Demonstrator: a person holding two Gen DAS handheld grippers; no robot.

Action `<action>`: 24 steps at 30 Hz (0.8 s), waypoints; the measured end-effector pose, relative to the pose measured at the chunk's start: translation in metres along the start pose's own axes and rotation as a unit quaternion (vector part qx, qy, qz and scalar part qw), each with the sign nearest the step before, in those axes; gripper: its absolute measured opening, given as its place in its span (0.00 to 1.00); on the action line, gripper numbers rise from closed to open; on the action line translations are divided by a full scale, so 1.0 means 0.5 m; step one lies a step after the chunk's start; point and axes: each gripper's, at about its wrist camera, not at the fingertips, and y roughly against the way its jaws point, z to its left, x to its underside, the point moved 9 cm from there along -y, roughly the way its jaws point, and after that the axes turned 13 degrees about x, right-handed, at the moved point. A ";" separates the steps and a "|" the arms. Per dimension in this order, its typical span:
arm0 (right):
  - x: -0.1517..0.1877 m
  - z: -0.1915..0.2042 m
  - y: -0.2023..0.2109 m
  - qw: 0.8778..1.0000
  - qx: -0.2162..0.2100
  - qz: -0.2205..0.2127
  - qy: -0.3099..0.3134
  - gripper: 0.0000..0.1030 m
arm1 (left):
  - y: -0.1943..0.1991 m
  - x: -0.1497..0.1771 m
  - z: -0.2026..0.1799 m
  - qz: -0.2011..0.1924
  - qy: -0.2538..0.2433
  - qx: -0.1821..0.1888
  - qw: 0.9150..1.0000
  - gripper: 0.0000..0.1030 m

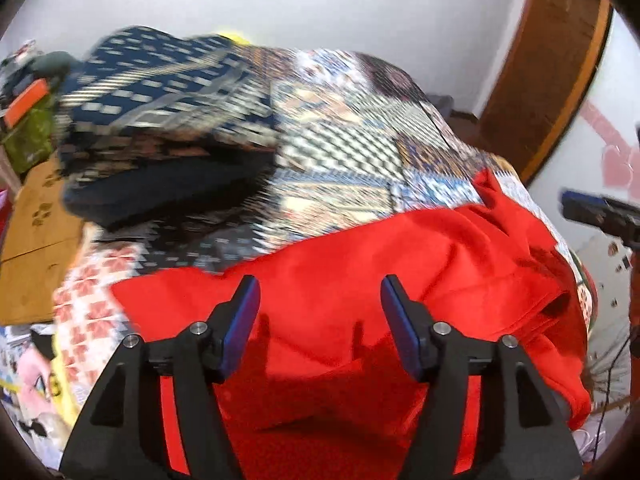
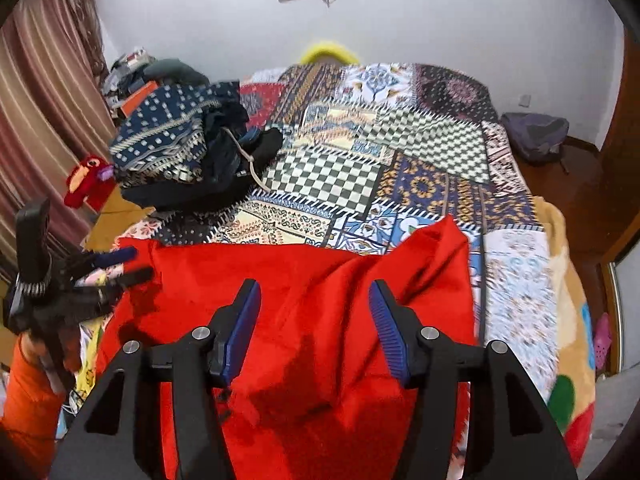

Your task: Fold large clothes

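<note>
A large red garment (image 1: 360,272) lies rumpled on the near part of a bed with a patchwork cover (image 1: 360,140); it also shows in the right wrist view (image 2: 304,280). My left gripper (image 1: 318,300) is open and empty, hovering above the red cloth. My right gripper (image 2: 314,304) is open and empty above the cloth too. The left gripper also shows at the left edge of the right wrist view (image 2: 116,268), at the garment's left corner. Part of the right gripper (image 1: 600,216) shows at the right edge of the left wrist view.
A pile of dark blue patterned clothes (image 2: 180,148) sits on the bed's far left. A red plush toy (image 2: 86,180) and cluttered shelves stand left of the bed, by a striped curtain (image 2: 44,92). A dark bag (image 2: 536,132) lies on the floor at far right.
</note>
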 end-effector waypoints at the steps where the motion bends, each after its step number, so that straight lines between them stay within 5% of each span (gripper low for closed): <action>1: 0.004 0.005 -0.023 1.000 0.005 0.011 0.008 0.51 | -0.019 0.003 -0.010 0.011 -0.005 0.002 1.000 0.60; 6: 0.086 -0.022 -0.124 0.993 0.068 0.092 0.040 0.51 | -0.092 0.075 -0.039 0.074 -0.032 0.002 0.997 0.60; 11: 0.151 -0.084 -0.085 0.996 0.047 0.081 0.007 0.51 | -0.096 0.144 -0.024 0.101 -0.035 -0.016 0.994 0.66; 16: 0.175 -0.125 -0.028 0.994 0.074 0.075 0.004 0.51 | -0.053 0.160 0.008 0.080 -0.007 -0.034 0.996 0.69; 24: 0.124 -0.131 -0.008 0.995 0.086 0.057 -0.002 0.52 | 0.083 0.088 0.128 -0.033 0.111 -0.055 0.992 0.76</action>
